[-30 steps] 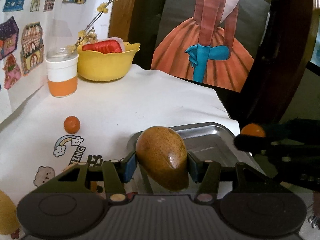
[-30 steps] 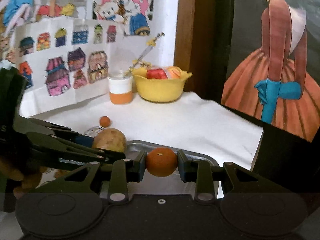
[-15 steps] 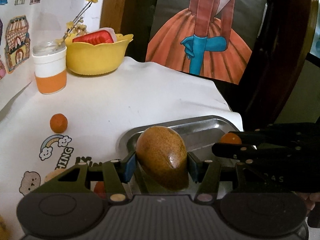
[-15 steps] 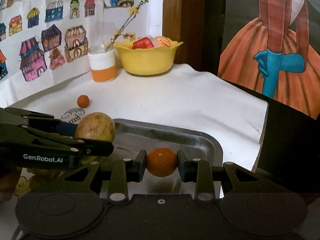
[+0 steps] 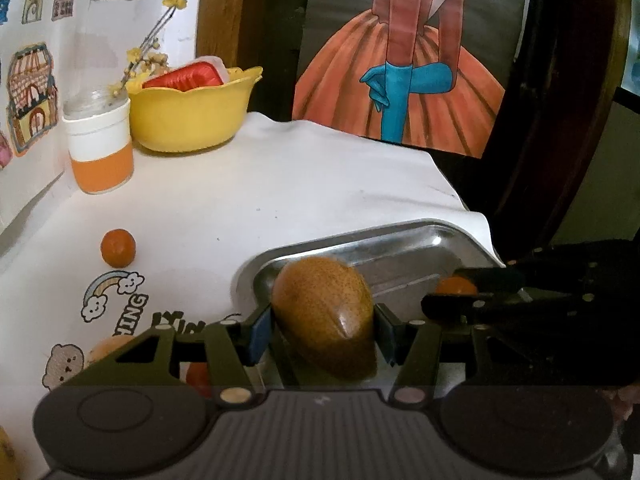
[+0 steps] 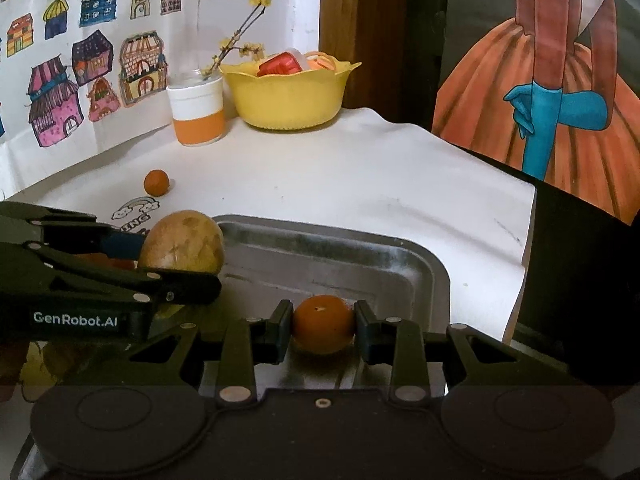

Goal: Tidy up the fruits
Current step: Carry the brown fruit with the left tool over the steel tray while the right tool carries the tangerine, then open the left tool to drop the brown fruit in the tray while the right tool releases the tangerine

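Over the metal tray [image 6: 424, 276], each hand-held gripper is clamped on fruit, the left hand-held gripper [image 5: 323, 326] on a mango [image 5: 324, 314] and the right hand-held gripper [image 6: 322, 326] on a small orange [image 6: 322, 323], and both fruits could roll or bump if dropped too soon.

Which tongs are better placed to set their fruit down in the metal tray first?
Right, probably. The right tongs hold the small orange fruit low over the rectangular metal tray floor, while the left tongs hold the brown oval mango over the tray's near-left rim.

A white-covered desk [image 6: 360, 168] fills the middle; house drawings [image 6: 80, 76] paper the wall at 10 o'clock, a dark wooden post [image 6: 360, 28] stands at 12, an orange-skirt poster [image 6: 540, 92] at 2
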Tool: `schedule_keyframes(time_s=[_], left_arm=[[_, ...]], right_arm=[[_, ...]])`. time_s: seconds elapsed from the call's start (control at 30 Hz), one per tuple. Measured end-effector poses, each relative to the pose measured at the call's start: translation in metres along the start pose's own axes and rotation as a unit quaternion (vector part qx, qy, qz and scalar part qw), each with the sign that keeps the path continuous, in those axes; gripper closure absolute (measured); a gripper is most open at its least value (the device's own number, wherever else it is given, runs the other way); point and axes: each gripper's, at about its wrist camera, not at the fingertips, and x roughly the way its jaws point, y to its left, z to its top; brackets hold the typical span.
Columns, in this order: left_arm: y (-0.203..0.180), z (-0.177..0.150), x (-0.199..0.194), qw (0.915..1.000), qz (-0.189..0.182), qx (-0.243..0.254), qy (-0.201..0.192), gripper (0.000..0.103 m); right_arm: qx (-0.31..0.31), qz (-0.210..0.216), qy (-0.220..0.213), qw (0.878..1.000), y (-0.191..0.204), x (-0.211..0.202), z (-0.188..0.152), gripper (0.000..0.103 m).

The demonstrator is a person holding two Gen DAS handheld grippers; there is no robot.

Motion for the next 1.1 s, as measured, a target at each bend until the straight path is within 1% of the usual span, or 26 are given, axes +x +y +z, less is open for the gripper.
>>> schedule_keyframes(time_s=[0.03, 0.1, 0.2, 0.23, 0.37, 0.43, 0.47, 0.53, 0.57, 0.63, 0.67, 0.7, 0.77, 0.83, 0.9, 0.93, 1.1], left_arm=[[0.0, 0.0, -0.001, 1.0, -0.001, -0.002, -0.003, 0.045], [-0.001, 0.0, -0.004, 1.0, 0.002, -0.003, -0.004, 0.04], [-0.001, -0.002, -0.006, 1.0, 0.006, -0.006, -0.001, 0.038], [0.0, -0.002, -0.007, 1.0, 0.006, -0.007, -0.002, 0.038], [0.0, -0.001, -0.018, 0.9998, 0.01, -0.01, -0.015, 0.027], [0.0, 0.0, -0.025, 0.9996, 0.01, -0.01, -0.023, 0.023], [-0.001, 0.0, -0.029, 0.9995, 0.011, -0.01, -0.027, 0.02], [-0.001, 0.002, -0.037, 0.9992, 0.014, -0.014, -0.034, 0.016], [-0.001, 0.003, -0.041, 0.9991, 0.015, -0.016, -0.038, 0.013], [-0.001, 0.004, -0.049, 0.9986, 0.016, -0.019, -0.046, 0.007], [0.0, 0.004, -0.054, 0.9983, 0.018, -0.02, -0.051, 0.004], [0.0, 0.004, -0.058, 0.998, 0.02, -0.021, -0.056, 0.004], [-0.001, 0.003, -0.066, 0.9974, 0.023, -0.021, -0.065, 0.001], [-0.001, 0.002, -0.076, 0.9967, 0.026, -0.024, -0.073, 0.001], [0.0, 0.001, -0.086, 0.9962, 0.025, -0.025, -0.08, 0.001], [0.001, 0.0, -0.091, 0.9959, 0.026, -0.026, -0.082, 0.001], [0.006, -0.006, -0.117, 0.9937, 0.035, -0.032, -0.102, 0.0]], right_arm=[[-0.001, -0.002, 0.0, 1.0, 0.0, -0.001, -0.001, 0.067], [-0.002, -0.005, 0.0, 1.0, 0.001, -0.003, -0.002, 0.066], [-0.005, -0.007, -0.003, 1.0, 0.002, -0.008, -0.003, 0.065], [-0.006, -0.009, -0.004, 1.0, 0.003, -0.009, -0.004, 0.063], [-0.012, -0.02, -0.017, 1.0, 0.006, -0.021, -0.005, 0.055], [-0.012, -0.024, -0.025, 0.999, 0.007, -0.028, -0.004, 0.048], [-0.012, -0.026, -0.03, 0.999, 0.008, -0.033, -0.004, 0.047], [-0.011, -0.031, -0.039, 0.999, 0.009, -0.042, -0.003, 0.038], [-0.011, -0.034, -0.044, 0.998, 0.009, -0.047, -0.003, 0.036], [-0.01, -0.039, -0.056, 0.998, 0.011, -0.057, -0.003, 0.026], [-0.009, -0.041, -0.062, 0.997, 0.011, -0.063, -0.003, 0.023], [-0.008, -0.044, -0.068, 0.997, 0.012, -0.069, -0.003, 0.018], [-0.006, -0.048, -0.078, 0.996, 0.014, -0.08, -0.004, 0.012], [-0.004, -0.051, -0.088, 0.995, 0.018, -0.091, -0.005, 0.004], [-0.006, -0.054, -0.1, 0.993, 0.022, -0.103, -0.006, 0.003], [-0.006, -0.057, -0.106, 0.993, 0.025, -0.109, -0.007, 0.001], [-0.003, -0.061, -0.133, 0.989, 0.037, -0.138, -0.012, 0.001]])
